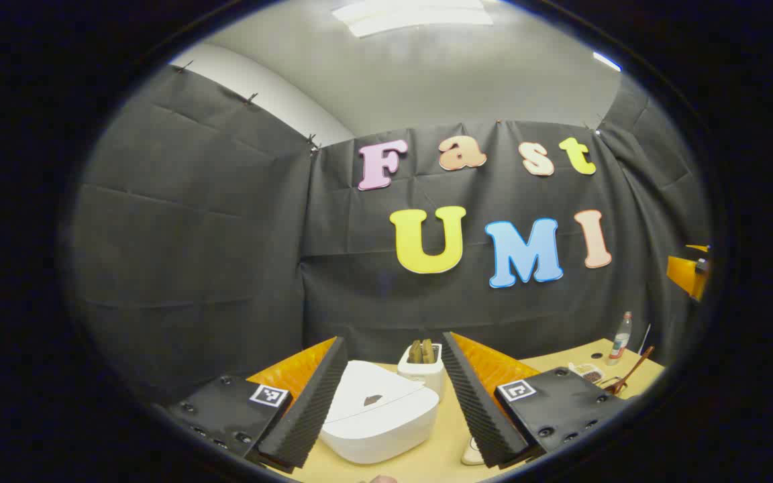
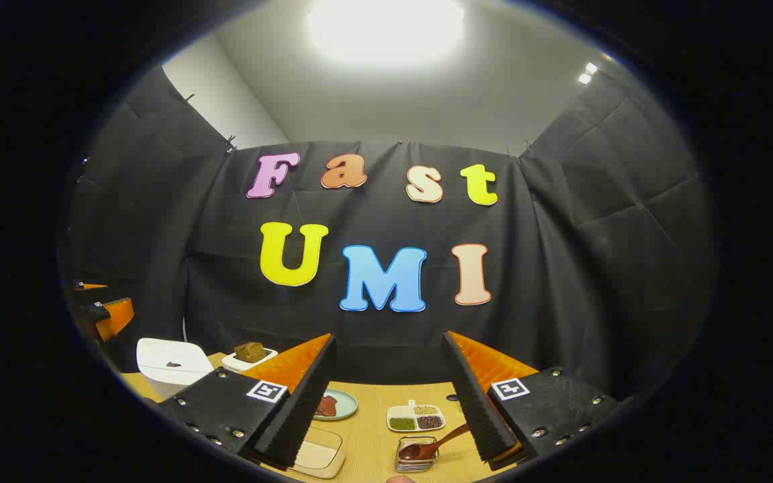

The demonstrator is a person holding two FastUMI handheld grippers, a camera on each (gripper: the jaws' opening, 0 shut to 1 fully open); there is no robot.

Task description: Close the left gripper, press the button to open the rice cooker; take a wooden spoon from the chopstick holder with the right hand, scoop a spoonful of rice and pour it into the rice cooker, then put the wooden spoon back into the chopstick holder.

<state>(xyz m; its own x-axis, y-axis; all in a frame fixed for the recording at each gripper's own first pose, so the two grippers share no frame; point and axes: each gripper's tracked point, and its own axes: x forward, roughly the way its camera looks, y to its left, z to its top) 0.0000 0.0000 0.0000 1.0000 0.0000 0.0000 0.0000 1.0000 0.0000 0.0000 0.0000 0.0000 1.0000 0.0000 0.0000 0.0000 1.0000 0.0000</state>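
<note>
While shut, white rice cooker (image 1: 381, 419), lid flat.

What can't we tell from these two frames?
- Cooker button: left gripper view, too small; the mark on its lid is unclear.
- Holder contents: left gripper view, too small to identify.
- Spoon handle end: right gripper view, hidden behind the right tongs' finger.

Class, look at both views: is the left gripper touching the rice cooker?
Apart. In the left gripper view, the left gripper is open, and the closed rice cooker sits on the table between and beyond its fingers.
</note>
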